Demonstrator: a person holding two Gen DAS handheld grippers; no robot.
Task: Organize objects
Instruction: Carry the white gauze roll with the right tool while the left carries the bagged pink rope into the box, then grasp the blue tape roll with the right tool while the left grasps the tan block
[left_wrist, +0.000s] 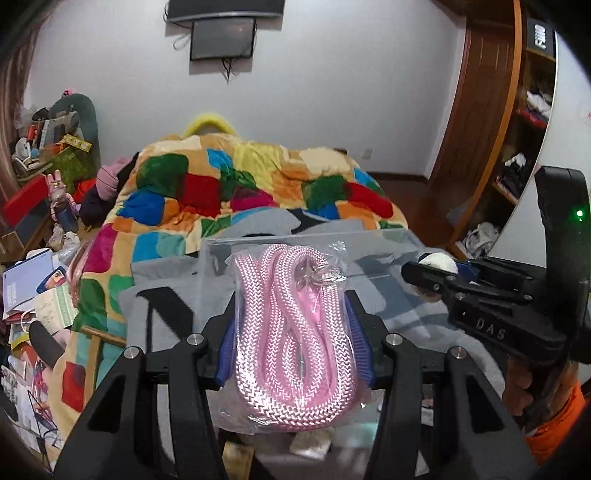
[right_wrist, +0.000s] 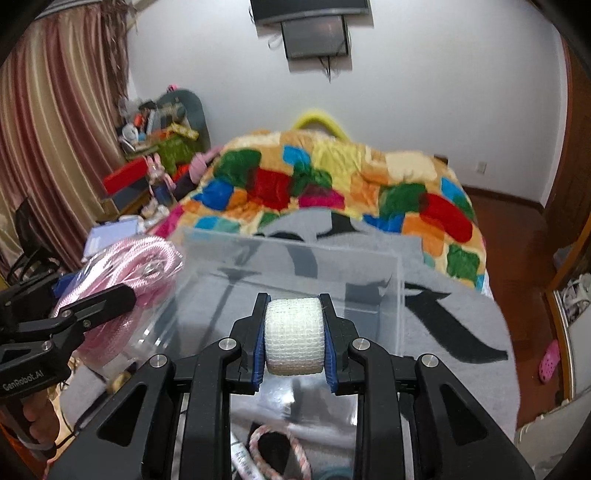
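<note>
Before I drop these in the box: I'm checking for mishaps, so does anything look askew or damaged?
Nothing stands out. The bagged pink rope and the white bandage roll are each held squarely, and the clear box sits upright on the bed.

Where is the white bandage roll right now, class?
The white bandage roll is clamped in the right gripper, held over the clear plastic box on the grey blanket, to the right of the bagged pink rope.

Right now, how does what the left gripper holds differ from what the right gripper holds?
The pink rope is long, coiled and sealed in a clear bag; the white bandage roll is a short, bare cylinder. The rope overflows the left gripper; the roll fits between the right gripper pads. Both are clamped by blue pads.
</note>
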